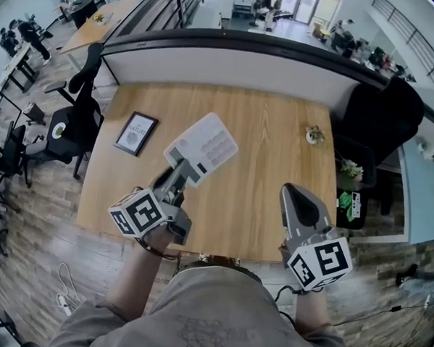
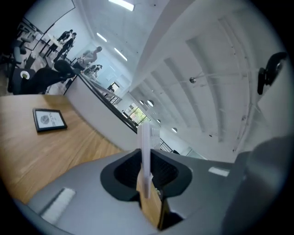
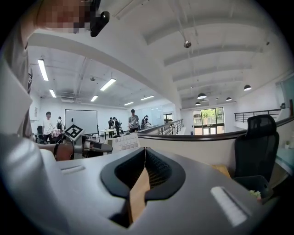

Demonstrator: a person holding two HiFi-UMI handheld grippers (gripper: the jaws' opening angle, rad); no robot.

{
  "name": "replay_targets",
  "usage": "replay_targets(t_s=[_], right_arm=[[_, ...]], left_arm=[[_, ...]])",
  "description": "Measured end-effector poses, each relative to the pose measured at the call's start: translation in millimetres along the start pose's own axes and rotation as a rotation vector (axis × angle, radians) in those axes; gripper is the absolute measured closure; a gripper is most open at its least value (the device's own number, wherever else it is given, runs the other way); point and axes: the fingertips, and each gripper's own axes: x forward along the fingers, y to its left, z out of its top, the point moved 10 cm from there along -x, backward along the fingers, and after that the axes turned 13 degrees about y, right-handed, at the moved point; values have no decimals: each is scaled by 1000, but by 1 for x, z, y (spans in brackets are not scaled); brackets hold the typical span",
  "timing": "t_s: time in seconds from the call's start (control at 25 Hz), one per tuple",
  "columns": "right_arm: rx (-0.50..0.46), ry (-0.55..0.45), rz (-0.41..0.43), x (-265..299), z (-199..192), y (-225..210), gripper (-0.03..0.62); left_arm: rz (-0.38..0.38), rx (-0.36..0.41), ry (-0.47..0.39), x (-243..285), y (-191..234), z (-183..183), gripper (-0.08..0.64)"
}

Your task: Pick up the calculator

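While the person's left gripper [image 1: 188,169] holds its two grey jaws closed on the lower, darker end of the flat white calculator with rows of pale keys [image 1: 204,147], the calculator hangs in the air above the light wooden table [image 1: 267,179], clear of the tabletop. In the head view its key face is turned up toward the camera and its long side runs on a slant away from the jaws. In the left gripper view the calculator [image 2: 146,151] shows edge-on as a thin white strip that stands upright between the black ribbed pads [image 2: 161,170], which press on it from both sides.

The right gripper [image 1: 294,190] is held over the near right part of the table with its jaws brought together at the tips. The right gripper view shows the pads [image 3: 156,167] meeting with nothing between them; only the wood of the table shows through the gap lower down. That same view catches the left gripper [image 3: 94,147] off to its left, with the calculator [image 3: 124,142] at its end.

On the table, a small black-framed picture [image 1: 136,133] lies flat near the far left corner, well apart from both grippers, and a small potted plant [image 1: 315,134] stands near the far right edge. A black office chair [image 1: 78,118] stands beside the table's left side, and another black chair [image 1: 383,116] stands beyond its right side. A curved white partition with a dark top rail [image 1: 230,65] runs along the far edge of the table.
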Motion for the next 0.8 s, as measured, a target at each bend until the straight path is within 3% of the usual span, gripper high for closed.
replay_targets(t_s=[0.32,0.8], right_arm=[[-90,-59,-20,-19,19,17,580],[-110,-56,48,-13,12,23,581]], left_arm=[[108,254,-107,-42,-30,13,508],[314,589,-217,-69,-56,4,508]])
